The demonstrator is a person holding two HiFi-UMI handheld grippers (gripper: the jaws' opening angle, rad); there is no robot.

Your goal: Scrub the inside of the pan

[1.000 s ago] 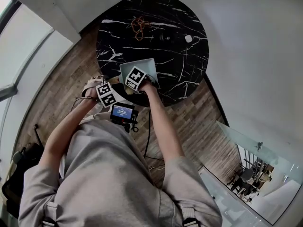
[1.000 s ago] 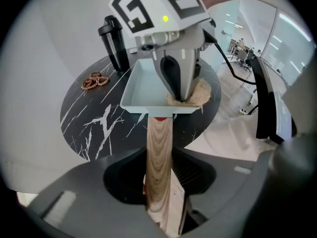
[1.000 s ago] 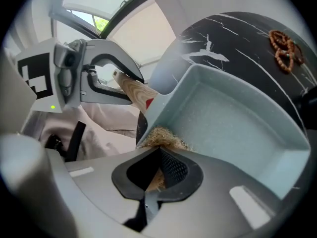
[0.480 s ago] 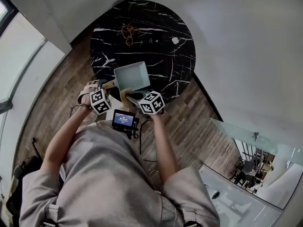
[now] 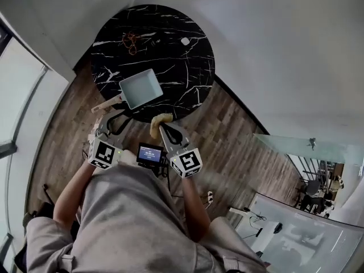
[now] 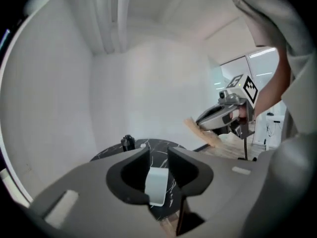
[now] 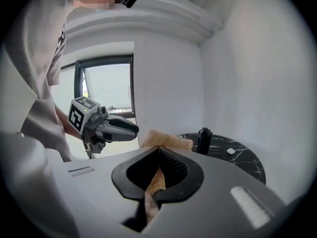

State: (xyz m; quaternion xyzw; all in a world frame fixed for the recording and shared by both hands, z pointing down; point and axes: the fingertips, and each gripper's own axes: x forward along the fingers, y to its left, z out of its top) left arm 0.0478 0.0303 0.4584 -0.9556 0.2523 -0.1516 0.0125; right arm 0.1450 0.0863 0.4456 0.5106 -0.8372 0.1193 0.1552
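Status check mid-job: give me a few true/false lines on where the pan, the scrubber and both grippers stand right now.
1. The pan sits on the round black table. True.
2. The right gripper is shut on the scrubber. True.
3. The left gripper grips the pan's handle. False: its jaws, which have just been closing, stand apart with nothing between them, and the handle lies free.
4. The scrubber lies inside the pan. False: the right gripper holds it clear of the pan, near the table's edge, and the pan looks empty.
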